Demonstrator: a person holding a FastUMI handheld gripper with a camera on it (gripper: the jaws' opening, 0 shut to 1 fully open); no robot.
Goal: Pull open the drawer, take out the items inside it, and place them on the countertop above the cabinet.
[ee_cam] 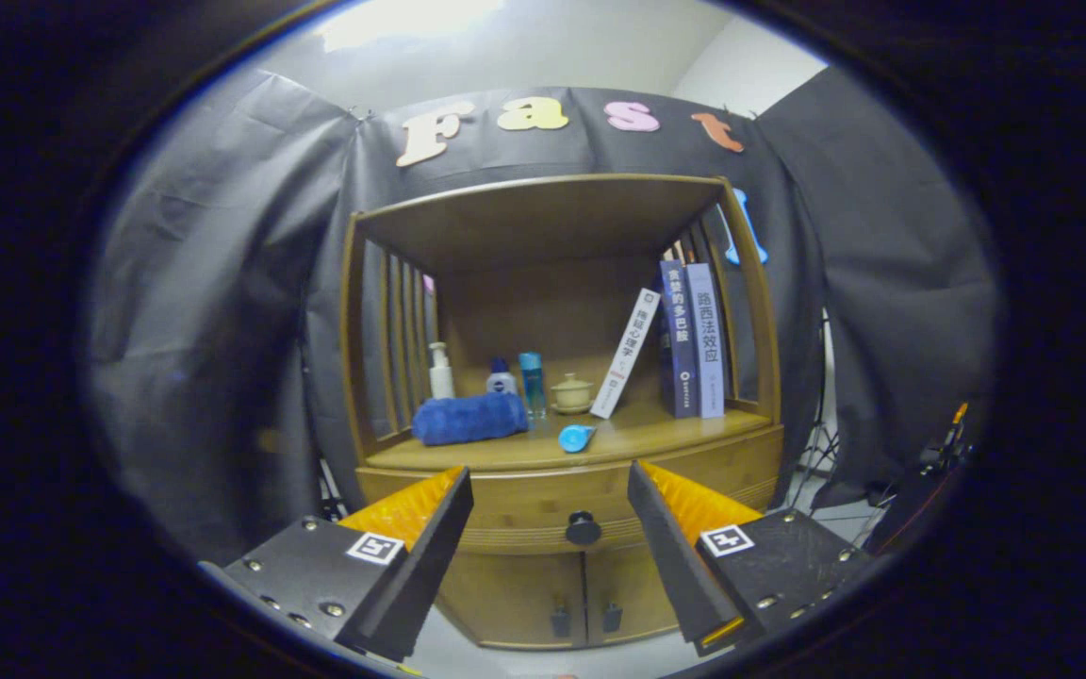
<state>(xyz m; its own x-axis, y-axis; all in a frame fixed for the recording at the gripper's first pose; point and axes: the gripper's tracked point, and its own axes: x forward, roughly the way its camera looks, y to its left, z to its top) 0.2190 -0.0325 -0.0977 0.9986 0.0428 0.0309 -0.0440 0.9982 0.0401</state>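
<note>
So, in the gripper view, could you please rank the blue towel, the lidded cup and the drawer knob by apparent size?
1. Blue towel, clearly largest.
2. Lidded cup and drawer knob look alike; the knob sits nearer the camera, so unranked.
The tool is open, the knob just ahead between its fingers.

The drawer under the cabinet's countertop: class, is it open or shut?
Shut. The drawer front sits flush with the cabinet, its knob untouched between the open gripper fingers, which hang short of it.
</note>
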